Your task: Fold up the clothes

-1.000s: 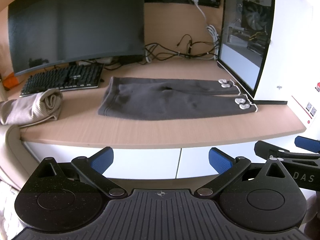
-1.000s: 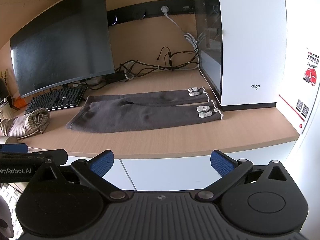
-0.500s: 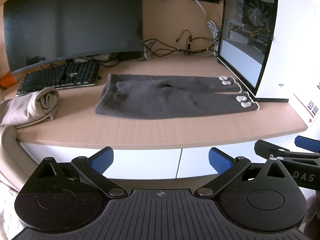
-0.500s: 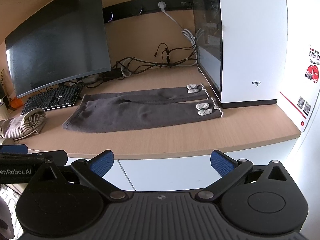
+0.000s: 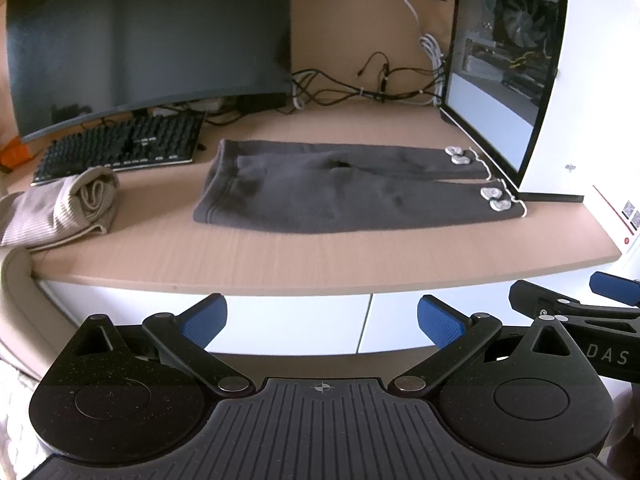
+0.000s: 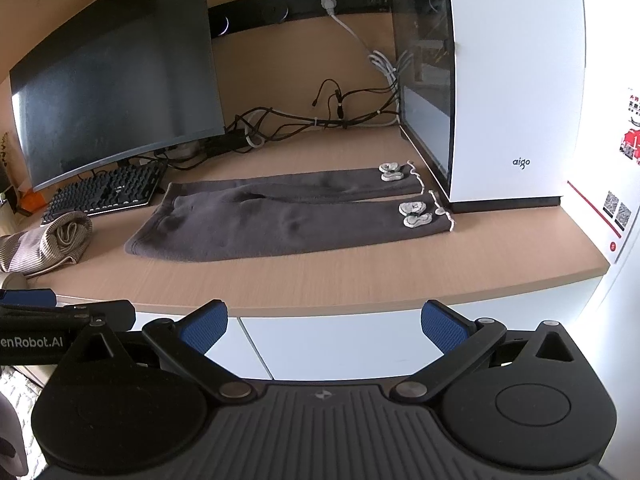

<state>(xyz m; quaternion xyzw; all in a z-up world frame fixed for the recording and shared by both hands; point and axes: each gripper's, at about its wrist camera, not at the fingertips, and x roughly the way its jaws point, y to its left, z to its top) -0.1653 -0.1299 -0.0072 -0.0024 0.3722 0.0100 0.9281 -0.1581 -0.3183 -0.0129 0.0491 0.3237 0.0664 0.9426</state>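
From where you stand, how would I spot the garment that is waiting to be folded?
Start at the big white computer case on the right end of the wooden desk. Lying flat right beside its base are the dark grey trousers, legs stretched out side by side. Unlike the beige ribbed garment bunched up near the keyboard, they are spread out and carry small pale patches at the cuffs.
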